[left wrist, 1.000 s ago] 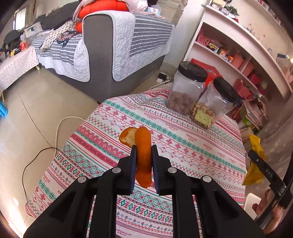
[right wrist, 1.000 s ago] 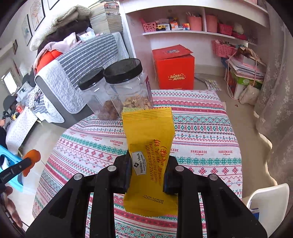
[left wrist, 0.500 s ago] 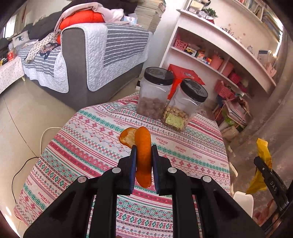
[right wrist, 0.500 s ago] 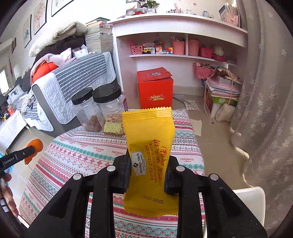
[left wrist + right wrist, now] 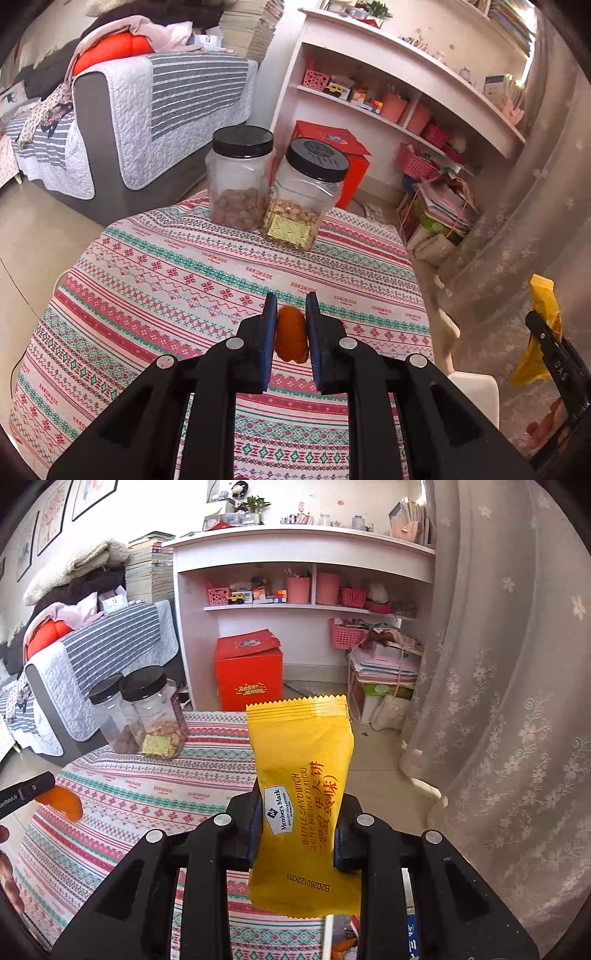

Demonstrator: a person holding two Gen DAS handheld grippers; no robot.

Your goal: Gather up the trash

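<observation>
Patterned red-and-green cloth covers the round surface [image 5: 155,266], which stands in a cluttered living room with a quilt-draped sofa [image 5: 122,110] and white shelving [image 5: 406,96] behind it. Two black-lidded plastic jars [image 5: 273,184] of nuts stand side by side at its far edge.

The left gripper [image 5: 290,325] has its fingers spread slightly wider than the piece of orange peel [image 5: 291,338] that sits between them; whether the pads touch the peel cannot be told, and it looks loose or dropping. The right gripper [image 5: 297,834] pinches a yellow waffle-sandwich wrapper [image 5: 301,794] firmly across its middle, held upright above the near rim.

Judging by the white rim [image 5: 472,384] low beside the surface, a bin lies below on the right. To do this step well, each piece should be carried directly over that opening before the fingers part. The wrapper is light and may drift, so it wants a low release.

Hidden: the bin's mouth is almost wholly cut off behind the right gripper's body, with only scraps of colour visible. The peel's lower end is masked by the left fingers, so whether it rests on the cloth is unclear.
</observation>
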